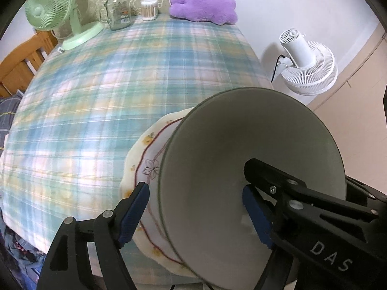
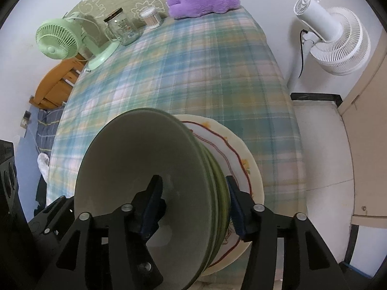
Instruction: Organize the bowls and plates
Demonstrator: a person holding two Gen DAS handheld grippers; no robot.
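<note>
Several green bowls (image 2: pixel 145 181) nested, seated on floral plate (image 2: pixel 244 169) at near edge of plaid-covered bench (image 1: pixel 96 96); left tongs (image 1: pixel 196 213) and right tongs (image 2: pixel 193 207) each straddling the rim, spread, pads seemingly clear, likely letting go now stack rests steady

Open plaid desk (image 1: pixel 101 101) from nine to twelve o'clock; blocked at far edge by green fan (image 1: pixel 48 4), jar (image 1: pixel 118 9), purple plush (image 1: pixel 203 7).

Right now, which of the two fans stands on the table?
The green fan, beside the jar. The white fan stands off the table, by the wall.
</note>
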